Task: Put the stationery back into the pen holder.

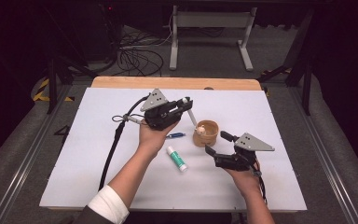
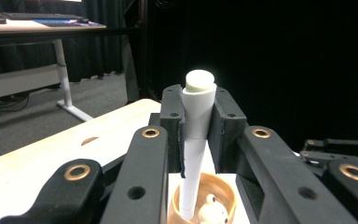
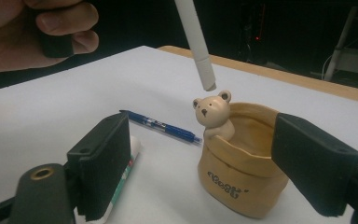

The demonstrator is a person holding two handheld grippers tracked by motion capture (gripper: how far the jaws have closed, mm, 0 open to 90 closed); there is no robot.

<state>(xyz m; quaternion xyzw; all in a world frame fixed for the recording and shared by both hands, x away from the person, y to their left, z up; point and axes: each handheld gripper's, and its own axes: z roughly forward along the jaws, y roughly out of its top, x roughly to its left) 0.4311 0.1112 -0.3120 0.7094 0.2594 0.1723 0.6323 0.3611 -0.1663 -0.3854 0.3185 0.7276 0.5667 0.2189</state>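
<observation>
My left gripper [image 1: 186,102] is shut on a white pen [image 1: 192,116], which slants down with its tip just above a tan cup [image 1: 206,134]. In the left gripper view the pen [image 2: 196,140] stands between the two jaws over the cup [image 2: 226,189]. A small bear figure [image 3: 213,114] sits on the cup's rim [image 3: 242,172], and the pen tip [image 3: 205,70] hangs just above it. My right gripper [image 1: 217,143] stands open just right of the cup, its jaws [image 3: 205,154] wide apart, with the cup between and beyond them, untouched.
A blue pen [image 1: 175,136] lies left of the cup on the white mat [image 1: 98,158]. A white tube with a green end [image 1: 177,158] lies nearer the front. Cables trail off the mat's left side. A wooden table edge [image 1: 177,82] runs along the back.
</observation>
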